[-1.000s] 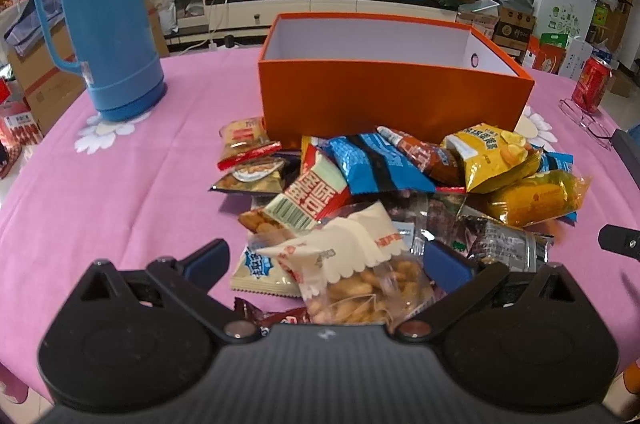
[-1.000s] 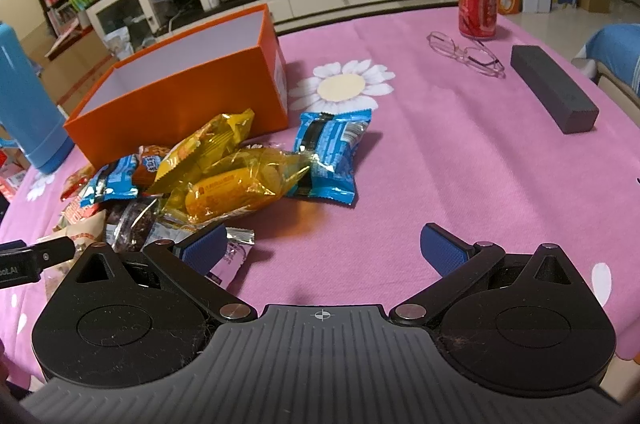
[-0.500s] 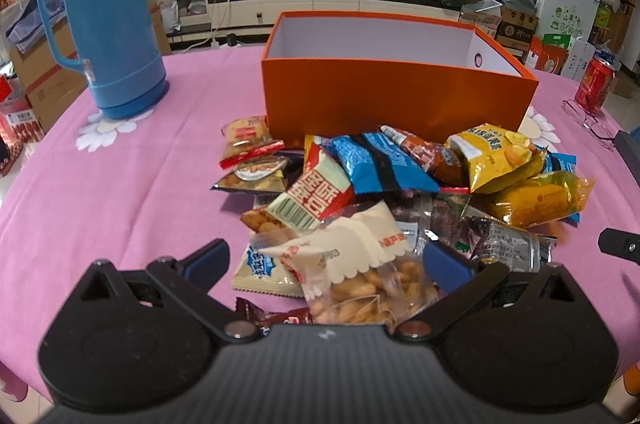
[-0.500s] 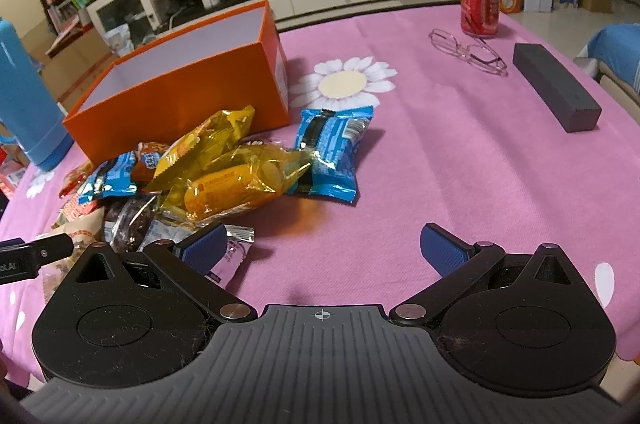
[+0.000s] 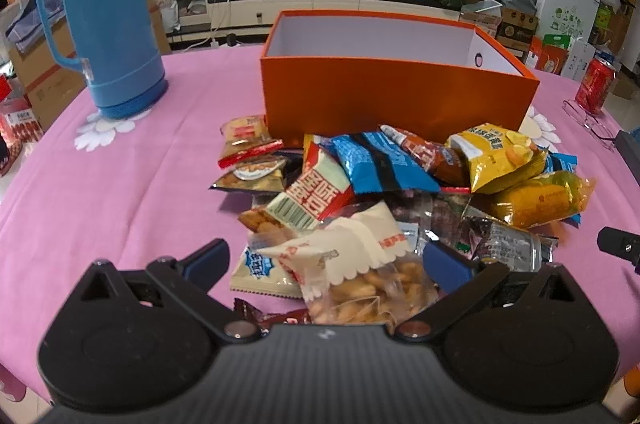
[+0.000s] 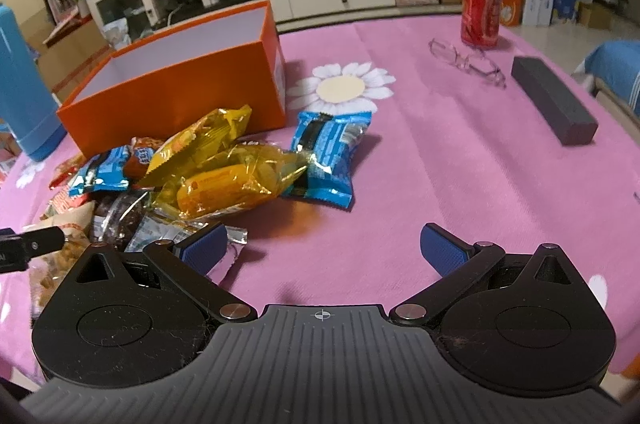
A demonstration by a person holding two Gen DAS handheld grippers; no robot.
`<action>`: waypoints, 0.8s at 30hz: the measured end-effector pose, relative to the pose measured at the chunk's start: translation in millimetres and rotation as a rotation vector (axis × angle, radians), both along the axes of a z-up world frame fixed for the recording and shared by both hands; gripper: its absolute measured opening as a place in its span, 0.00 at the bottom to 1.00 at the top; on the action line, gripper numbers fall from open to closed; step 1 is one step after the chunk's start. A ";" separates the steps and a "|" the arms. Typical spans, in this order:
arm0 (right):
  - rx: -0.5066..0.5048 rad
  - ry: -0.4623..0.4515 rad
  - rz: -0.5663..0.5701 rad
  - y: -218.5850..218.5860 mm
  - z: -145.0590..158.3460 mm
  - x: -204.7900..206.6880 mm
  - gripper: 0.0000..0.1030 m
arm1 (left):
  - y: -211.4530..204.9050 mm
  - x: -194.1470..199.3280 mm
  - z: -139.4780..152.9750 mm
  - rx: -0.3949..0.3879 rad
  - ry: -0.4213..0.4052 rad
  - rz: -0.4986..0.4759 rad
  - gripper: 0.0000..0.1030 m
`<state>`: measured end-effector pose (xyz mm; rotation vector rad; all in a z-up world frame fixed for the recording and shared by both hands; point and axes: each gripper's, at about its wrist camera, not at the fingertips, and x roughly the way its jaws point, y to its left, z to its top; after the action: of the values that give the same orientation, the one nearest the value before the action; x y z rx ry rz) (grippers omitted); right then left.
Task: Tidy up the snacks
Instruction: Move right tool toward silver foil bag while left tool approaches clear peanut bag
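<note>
Left gripper: jaws wide apart, holding nothing. Its blue pads flank the clear bag of peanuts, the nearest item of the snack pile; whether either pad touches the bag cannot be told. The bag sits on top of the heap and closest to hand, so it looks the easiest first pick.

Right gripper: jaws equally wide, empty, hovering over bare pink surface just right of the pile. Its left pad sits near a silver-foil packet at the pile's near edge (contact unclear).

Mid-distance: the pile is loose and overlapping, all of it outside the box. Orange-yellow cake wrapper and yellow chip bag lie on the right side; blue striped packet in the middle; a second blue packet at the right fringe, partly under the cake wrapper's end; red-and-white cracker pack left of centre.

Beyond: orange box stands open-topped, its near wall right behind the pile, so each transfer should be short. No snack is visible inside. Judgement: sorting not yet started.

Far: blue thermos far left; red soda can, eyeglasses and dark grey block far right, well apart from the snacks.
</note>
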<state>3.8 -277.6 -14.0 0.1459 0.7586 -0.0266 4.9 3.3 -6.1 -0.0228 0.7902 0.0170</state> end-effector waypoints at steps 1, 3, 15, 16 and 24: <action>-0.015 -0.006 -0.003 1.1 0.3 -0.1 0.91 | 0.3 0.2 -0.2 0.002 -0.002 0.002 1.00; -0.024 -0.011 -0.006 1.1 0.6 0.5 0.91 | 1.0 1.2 -1.3 0.005 -0.004 0.004 1.00; 0.058 0.002 0.009 3.4 -8.9 12.5 0.91 | 0.8 6.8 -9.5 0.003 -0.014 -0.032 1.00; 0.059 0.004 0.015 5.2 -9.7 14.1 0.91 | 1.2 7.5 -10.4 -0.001 -0.014 -0.036 1.00; 0.061 0.010 0.055 17.0 -13.6 21.0 0.91 | 7.2 12.9 -11.9 -0.053 -0.013 -0.056 1.00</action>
<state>24.7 -260.6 -27.6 0.1827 0.7739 0.0484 17.7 10.5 -18.0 -0.0510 0.7780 -0.0568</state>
